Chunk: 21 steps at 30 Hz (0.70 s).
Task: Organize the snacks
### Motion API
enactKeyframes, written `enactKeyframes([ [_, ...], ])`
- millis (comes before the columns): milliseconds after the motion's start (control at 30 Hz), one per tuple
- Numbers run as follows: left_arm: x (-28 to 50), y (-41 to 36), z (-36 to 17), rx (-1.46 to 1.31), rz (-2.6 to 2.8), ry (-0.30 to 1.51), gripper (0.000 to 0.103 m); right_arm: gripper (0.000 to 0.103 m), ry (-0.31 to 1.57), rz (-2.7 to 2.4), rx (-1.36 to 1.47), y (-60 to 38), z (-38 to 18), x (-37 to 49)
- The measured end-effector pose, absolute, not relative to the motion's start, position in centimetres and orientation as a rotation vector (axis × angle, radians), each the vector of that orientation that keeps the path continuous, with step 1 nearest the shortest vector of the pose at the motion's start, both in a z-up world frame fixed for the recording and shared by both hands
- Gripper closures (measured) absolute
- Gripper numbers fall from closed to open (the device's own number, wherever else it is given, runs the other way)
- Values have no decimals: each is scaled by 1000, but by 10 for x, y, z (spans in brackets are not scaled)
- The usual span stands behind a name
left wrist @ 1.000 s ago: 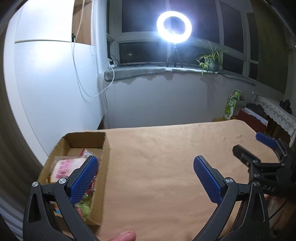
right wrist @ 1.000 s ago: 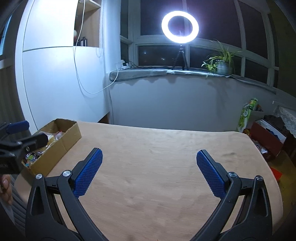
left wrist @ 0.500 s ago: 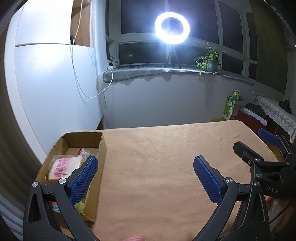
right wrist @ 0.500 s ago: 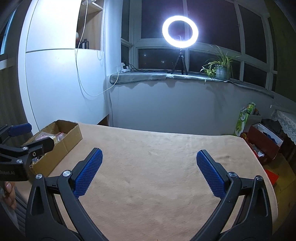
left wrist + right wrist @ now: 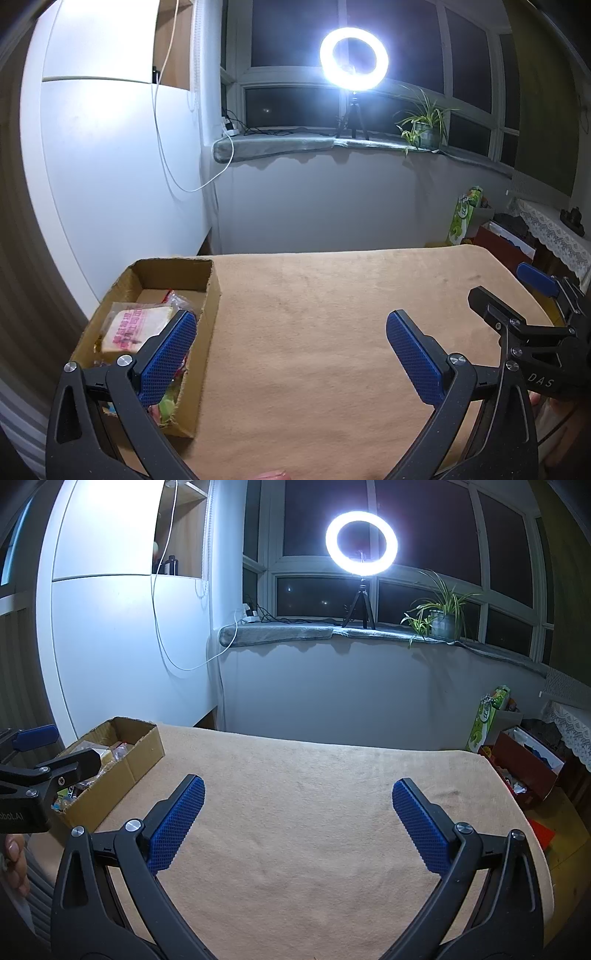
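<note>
A: Left gripper (image 5: 291, 347), black frame, blue textured pads: state?

B: Spread wide, nothing between the pads. It hangs above the tan cloth-covered table (image 5: 314, 332). Its left pad (image 5: 166, 358) sits in front of the box's near end in the left wrist view; contact cannot be judged.

A: Right gripper (image 5: 297, 819)?

B: Same build, also released wide and holding nothing, over bare cloth near the table's middle. Its pads touch nothing visible.

A: The snacks?

B: All in the open brown cardboard box (image 5: 207, 314) at the table's left edge, beside the white cabinet (image 5: 110, 177). On top lies a clear-wrapped pale packet with pink print (image 5: 136, 325); a crinkled clear wrapper (image 5: 181, 301) sits just behind it, and green and yellow packets (image 5: 168, 400) show at the near end. Smaller items underneath are too hidden to name. The box's far end shows bare cardboard floor.

A: Surroundings?

B: A lit ring light on a small tripod (image 5: 361, 542) stands on the windowsill, a potted spider plant (image 5: 441, 616) to its right. A fingertip (image 5: 13, 849) shows at the right view's left edge.
</note>
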<state>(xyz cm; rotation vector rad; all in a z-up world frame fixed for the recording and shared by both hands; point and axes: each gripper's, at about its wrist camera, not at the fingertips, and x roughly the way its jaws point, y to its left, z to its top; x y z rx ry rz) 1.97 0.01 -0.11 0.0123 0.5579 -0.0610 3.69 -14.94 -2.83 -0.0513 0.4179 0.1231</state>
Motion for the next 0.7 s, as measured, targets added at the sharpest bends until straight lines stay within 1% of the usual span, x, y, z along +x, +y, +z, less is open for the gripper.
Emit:
enactKeyframes([
  [700,21,2,-2,14,-61,557,0,0,420,127,-52,-151,-28,38],
])
